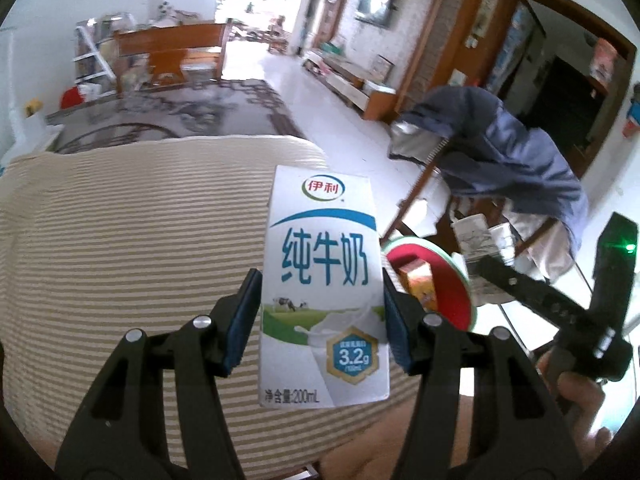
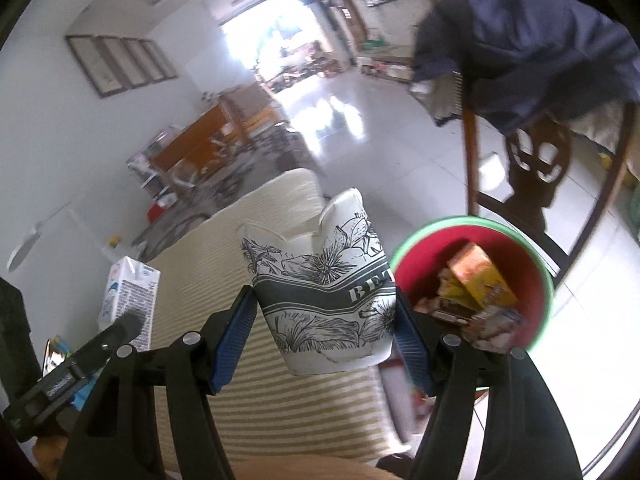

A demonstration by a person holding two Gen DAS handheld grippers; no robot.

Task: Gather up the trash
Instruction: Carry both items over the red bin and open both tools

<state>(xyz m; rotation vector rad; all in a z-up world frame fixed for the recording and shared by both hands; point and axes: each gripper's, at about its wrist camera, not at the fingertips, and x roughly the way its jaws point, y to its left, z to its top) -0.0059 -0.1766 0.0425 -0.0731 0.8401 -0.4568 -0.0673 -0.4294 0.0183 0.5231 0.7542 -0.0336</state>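
1. My left fingers [image 1: 320, 320] pinch a white milk carton [image 1: 322, 284] by its two sides; it stands upright between the blue pads, its printed front facing me.
2. My right fingers [image 2: 326, 332] pinch a crumpled paper cup [image 2: 324, 296] with a black flower print, its torn rim up and its base tilted toward me.
3. Below both pairs of fingers lies a beige striped cushion [image 1: 132, 248]; whether it belongs to a sofa or a bed I cannot tell.
4. Just right of the right fingers, and lower, stands a red bin [image 2: 536, 276] with a green rim, holding an orange box [image 2: 480, 276] and other wrappers.
5. From the left fingers the same bin sits just beyond the right pad, half hidden behind the carton.
6. Farther ahead and to the right, a blue jacket [image 2: 532, 48] hangs over a wooden chair [image 2: 532, 176] on the white tiled floor [image 2: 380, 128].
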